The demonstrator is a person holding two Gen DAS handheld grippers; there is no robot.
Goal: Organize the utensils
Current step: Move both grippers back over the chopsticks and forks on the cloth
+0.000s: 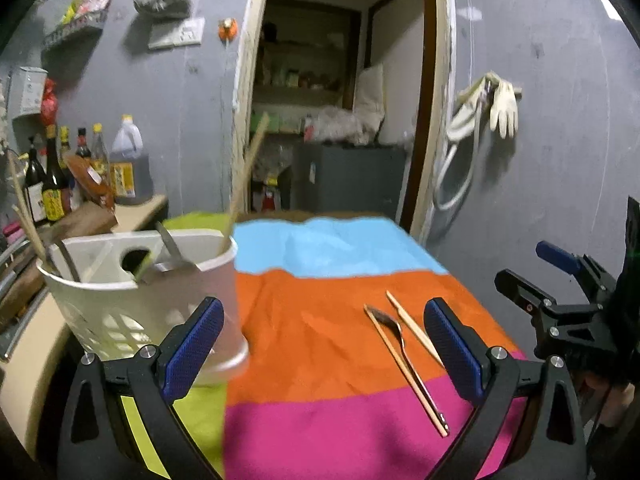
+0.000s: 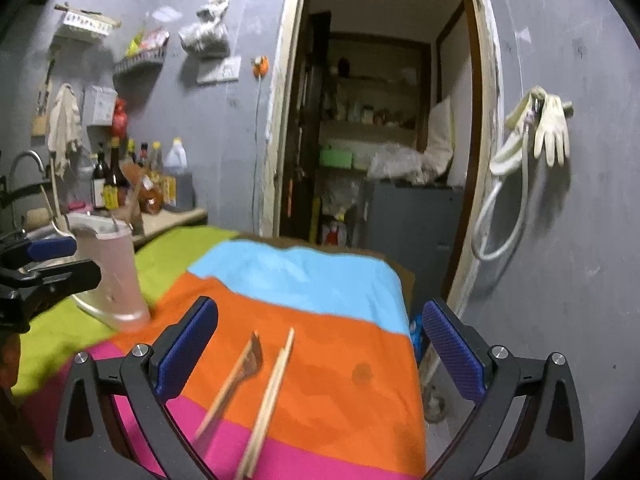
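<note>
Left gripper (image 1: 324,344): jaws spread wide, nothing between blue pads (image 1: 192,354), tilted slightly down over table. Right gripper (image 2: 320,350): jaws likewise wide, empty, tilted slightly down, beside left one.

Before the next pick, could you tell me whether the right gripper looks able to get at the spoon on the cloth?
Probably yes. The right gripper is open, and the spoon lies bare on the striped cloth just ahead of its fingers, though two chopsticks lie close on either side.
</note>
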